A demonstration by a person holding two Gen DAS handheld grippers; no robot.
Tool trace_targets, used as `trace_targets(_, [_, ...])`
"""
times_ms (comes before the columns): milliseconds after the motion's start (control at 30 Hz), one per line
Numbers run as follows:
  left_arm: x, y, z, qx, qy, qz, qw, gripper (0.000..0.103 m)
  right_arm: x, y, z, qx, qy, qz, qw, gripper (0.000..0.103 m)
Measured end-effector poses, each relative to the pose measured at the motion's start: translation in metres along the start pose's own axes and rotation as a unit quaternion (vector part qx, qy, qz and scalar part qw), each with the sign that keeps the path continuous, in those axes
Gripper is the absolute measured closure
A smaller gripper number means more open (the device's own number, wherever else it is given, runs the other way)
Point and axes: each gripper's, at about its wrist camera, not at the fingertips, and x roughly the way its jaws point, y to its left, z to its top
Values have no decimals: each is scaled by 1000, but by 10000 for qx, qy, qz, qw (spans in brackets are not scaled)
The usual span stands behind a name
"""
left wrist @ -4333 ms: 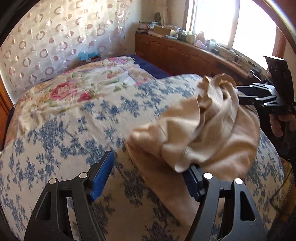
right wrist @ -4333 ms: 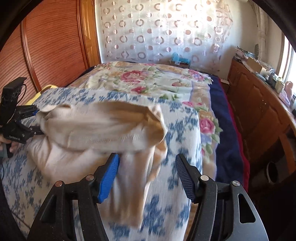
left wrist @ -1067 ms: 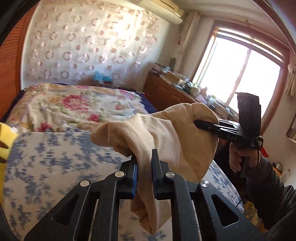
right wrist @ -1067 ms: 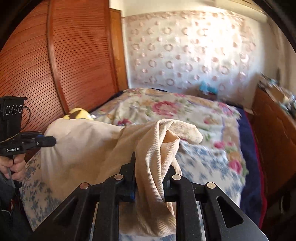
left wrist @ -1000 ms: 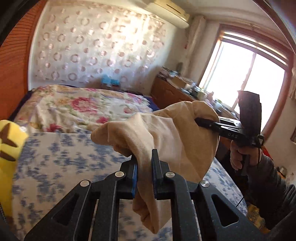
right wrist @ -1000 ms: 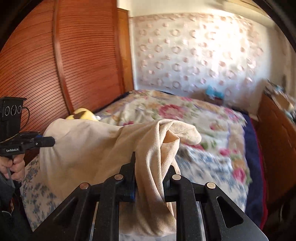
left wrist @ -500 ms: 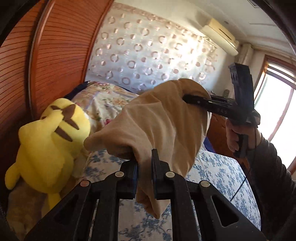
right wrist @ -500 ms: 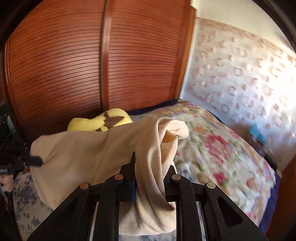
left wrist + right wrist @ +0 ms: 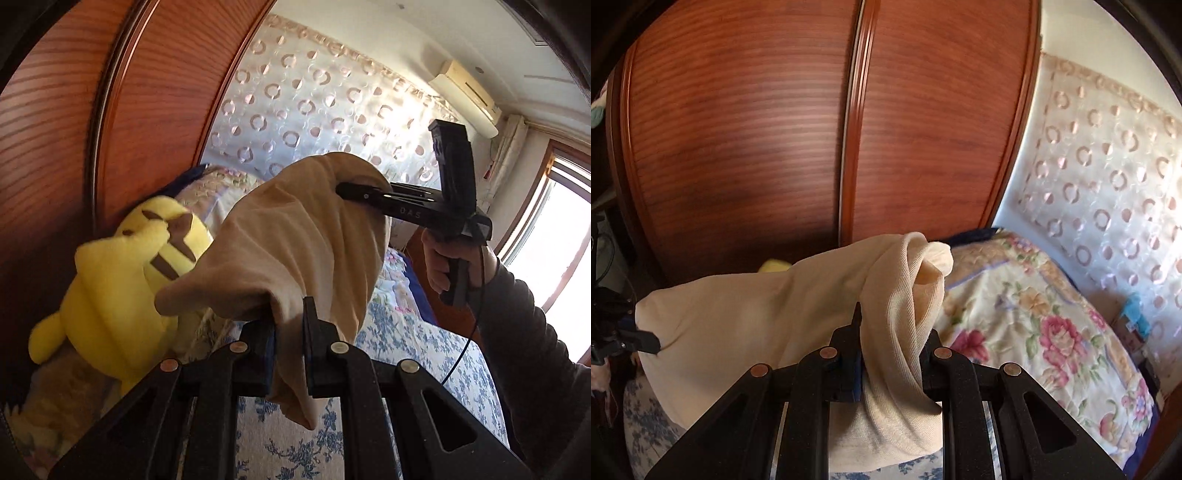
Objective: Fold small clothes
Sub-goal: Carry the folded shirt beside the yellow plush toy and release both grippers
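Note:
A beige garment (image 9: pixel 306 236) hangs in the air between my two grippers, above the bed. My left gripper (image 9: pixel 289 343) is shut on one bunched end of it. My right gripper (image 9: pixel 891 354) is shut on the other end, where the ribbed beige cloth (image 9: pixel 897 295) bulges over the jaws. In the left wrist view the right gripper (image 9: pixel 347 186) shows at upper right with its tips buried in the cloth. In the right wrist view the left gripper (image 9: pixel 646 341) shows at the far left edge, pinching the garment's corner.
A yellow plush toy (image 9: pixel 122 280) sits against the wooden wardrobe doors (image 9: pixel 775 129) at the bed's left side. The bed has a blue floral sheet (image 9: pixel 406 347) and a pink flowered quilt (image 9: pixel 1034 325). A curtain with rings (image 9: pixel 314 96) hangs behind.
Both grippers closed on the garment and lifted it off the bed. Over the last second both have swung left toward the wardrobe and plush toy, tilting upward, with the garment still stretched between them.

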Motion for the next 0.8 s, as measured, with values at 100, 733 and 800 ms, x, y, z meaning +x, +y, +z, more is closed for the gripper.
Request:
trace_targets(100, [18,8,-14,-143,288,57,9995,90,31,-11,-17,50,297,95,9995,85])
trace_targets(733, [50,14,-43,243,695,873,9935,73,82,-5,-36,1298,695,-511,9878,43])
trace_targets(800, [46,11,-41,359,616,902,9934,57,79,3,-48,1320,741,-520,9871,43])
